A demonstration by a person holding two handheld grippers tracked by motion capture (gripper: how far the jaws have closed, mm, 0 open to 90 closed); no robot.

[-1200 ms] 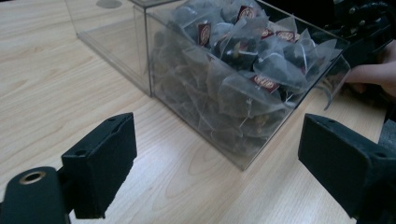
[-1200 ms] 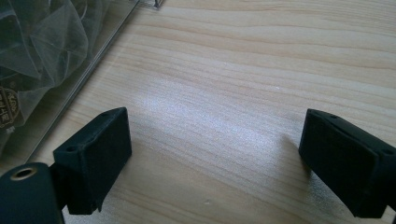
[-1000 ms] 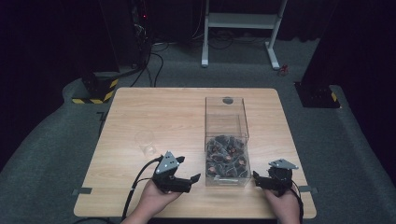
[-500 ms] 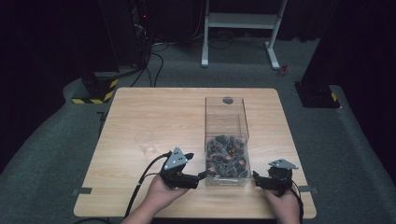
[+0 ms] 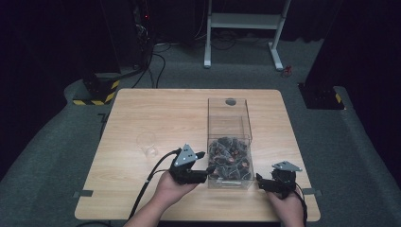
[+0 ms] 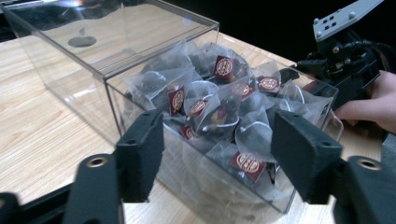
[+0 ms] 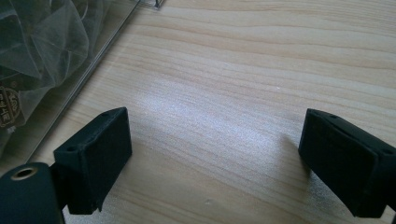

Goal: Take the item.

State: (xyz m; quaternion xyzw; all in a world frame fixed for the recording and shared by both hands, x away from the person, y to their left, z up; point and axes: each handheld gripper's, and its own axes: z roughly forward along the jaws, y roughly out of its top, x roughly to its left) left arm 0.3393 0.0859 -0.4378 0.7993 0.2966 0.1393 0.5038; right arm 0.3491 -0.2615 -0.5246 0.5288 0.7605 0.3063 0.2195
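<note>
the left gripper (image 6: 217, 158), jaws half-spread and just closing on nothing, faces the tea bags (image 6: 219, 112) in the clear box (image 5: 230, 142); it should pinch one bag's top. the right gripper (image 5: 265, 183) rests open beside the box.

Box of tea bags at the table's near right, a gripper on either side of it.

On the table (image 5: 142, 113) the box (image 5: 229, 118) runs from the centre toward 5 o'clock, its long side pointing at 12. The tea bags (image 5: 229, 156) lie heaped in its near half; the far half holds none. A cup (image 5: 147, 144) stands at 9 o'clock of the heap, well apart from the box. The left gripper (image 5: 203, 163) sits at 7 o'clock of the box, just beside its near left wall, its fingers (image 6: 140, 154) standing either side of the near corner. The right gripper (image 5: 261, 182) rests at 4 o'clock of the box, near the table's front edge, over bare table.
</note>
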